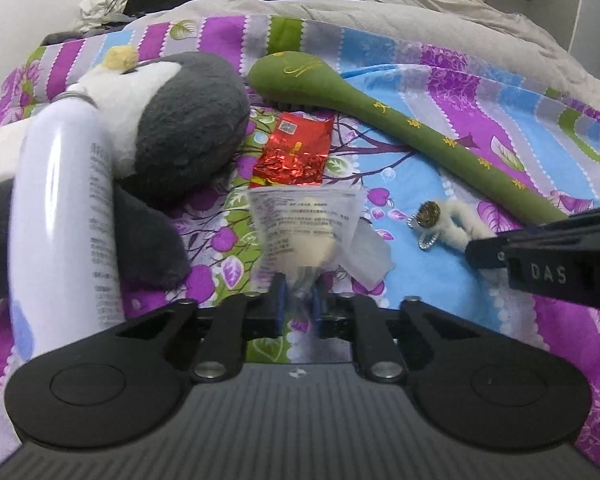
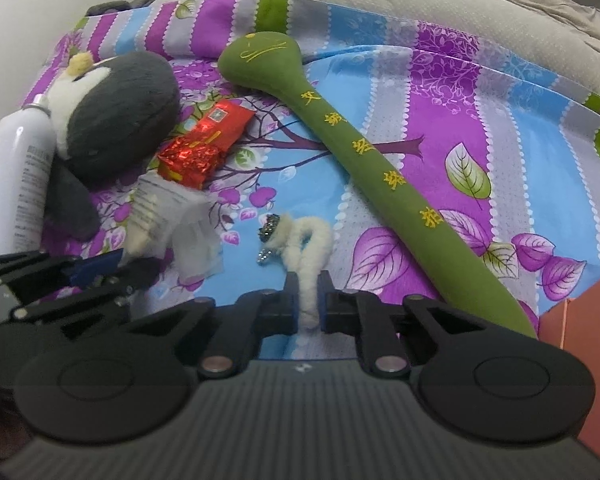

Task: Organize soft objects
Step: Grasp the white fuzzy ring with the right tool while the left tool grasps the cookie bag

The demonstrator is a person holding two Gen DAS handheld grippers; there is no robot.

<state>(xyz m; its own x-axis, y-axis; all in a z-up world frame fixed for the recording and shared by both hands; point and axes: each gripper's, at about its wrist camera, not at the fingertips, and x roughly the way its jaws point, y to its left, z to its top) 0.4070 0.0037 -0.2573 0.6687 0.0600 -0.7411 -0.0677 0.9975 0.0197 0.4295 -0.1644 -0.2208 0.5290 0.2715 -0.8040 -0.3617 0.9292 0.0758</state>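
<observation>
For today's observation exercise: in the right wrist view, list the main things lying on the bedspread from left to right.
White bottle → penguin plush → red foil packet → fuzzy white loop → long green padded stick.

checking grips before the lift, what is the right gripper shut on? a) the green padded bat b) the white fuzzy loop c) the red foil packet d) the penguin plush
b: in the right wrist view the right gripper has its pads closed on the white fuzzy loop.
</observation>
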